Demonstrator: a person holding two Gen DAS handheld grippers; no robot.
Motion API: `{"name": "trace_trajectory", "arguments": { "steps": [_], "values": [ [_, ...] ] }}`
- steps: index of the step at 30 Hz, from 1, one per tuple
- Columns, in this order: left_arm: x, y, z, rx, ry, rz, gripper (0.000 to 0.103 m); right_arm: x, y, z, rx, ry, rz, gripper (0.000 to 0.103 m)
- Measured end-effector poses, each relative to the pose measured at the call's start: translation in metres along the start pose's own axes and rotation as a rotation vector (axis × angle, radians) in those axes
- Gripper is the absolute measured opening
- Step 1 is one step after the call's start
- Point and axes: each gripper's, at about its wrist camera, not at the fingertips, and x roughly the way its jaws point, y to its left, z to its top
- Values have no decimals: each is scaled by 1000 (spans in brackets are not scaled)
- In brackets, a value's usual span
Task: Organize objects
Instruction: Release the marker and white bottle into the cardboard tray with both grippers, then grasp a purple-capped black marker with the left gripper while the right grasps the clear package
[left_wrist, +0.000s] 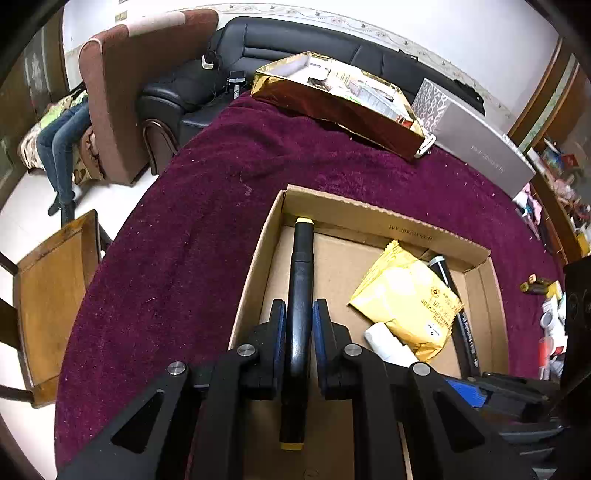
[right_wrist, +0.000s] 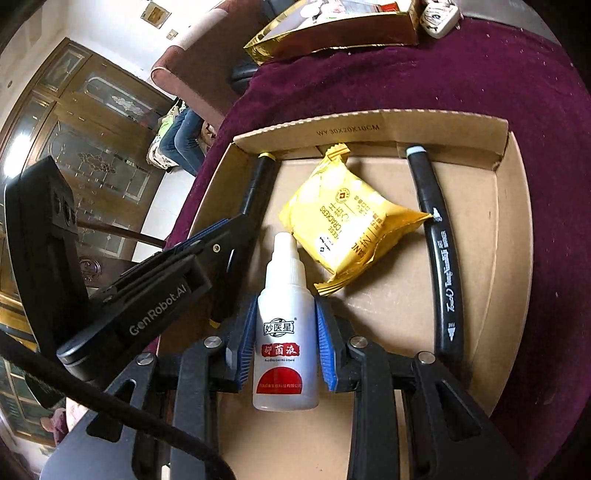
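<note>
Cardboard box (right_wrist: 513, 206) sits on a table with a purple cloth (left_wrist: 221, 177). Inside, the left hand-held gripper (left_wrist: 299, 314) clamps a black marker (left_wrist: 301, 266) along the box's left wall; the right hand-held gripper (right_wrist: 286, 325) grips a white bottle (right_wrist: 286, 332), beside a yellow cracker packet (right_wrist: 343, 221).

Matt corrugated cardboard box (right_wrist: 509, 206); fuzzy maroon cloth (left_wrist: 207, 206) under it. Glossy black plastic marker (left_wrist: 300, 295) between left claw (left_wrist: 299, 314) pads. Smooth white plastic bottle (right_wrist: 286, 332) in right claw (right_wrist: 286, 332); ahead, shiny crinkled yellow packet (right_wrist: 347, 221).
</note>
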Motion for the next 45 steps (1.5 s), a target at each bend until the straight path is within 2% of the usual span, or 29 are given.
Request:
{"name": "trace_trajectory", "arguments": {
  "steps": [2,4,6,7,14,17,19,21,23,24,25,26,27,28,30,35,40,45],
  "values": [
    [-2,3,0,-25,1,-21,14,1,5,-1,-37,-9,-24,29],
    [-6,6,1,-46,-3,-42,16,0,11,-3,-67,-25,-49,35],
    [-12,8,0,-64,-8,-62,18,-4,15,-5,-87,-41,-56,55],
    [-15,8,1,-70,-13,-73,20,-7,17,-5,-97,-51,-62,58],
    [-48,-2,-8,-64,-39,-125,31,-59,29,-23,-175,-175,-120,61],
    [-66,-18,-14,-13,-62,-171,31,-94,27,-38,-203,-256,-177,61],
    [-76,-33,-17,30,-89,-193,31,-123,26,-51,-225,-338,-248,60],
    [-85,-56,-19,72,-109,-227,31,-155,26,-67,-249,-440,-326,65],
    [-91,-76,-22,95,-116,-269,31,-183,25,-84,-251,-551,-403,87],
    [-94,-90,-24,109,-117,-304,31,-202,20,-98,-240,-627,-437,89],
    [-95,-101,-26,122,-113,-331,32,-212,14,-105,-232,-660,-447,91],
    [-95,-116,-28,139,-104,-360,35,-218,8,-111,-221,-676,-451,98],
    [-95,-128,-30,153,-96,-380,38,-226,-8,-115,-184,-655,-466,103],
    [-94,-143,-34,170,-85,-405,43,-228,-20,-115,-154,-624,-475,103],
    [-92,-168,-40,202,-67,-431,44,-234,-52,-122,-78,-574,-457,103],
    [-77,-225,-62,270,12,-468,44,-262,-116,-154,89,-572,-416,103],
    [-67,-252,-81,296,60,-446,44,-284,-185,-178,260,-578,-380,103],
    [-58,-260,-98,320,88,-371,44,-300,-242,-194,393,-584,-366,103]
  ]
}}
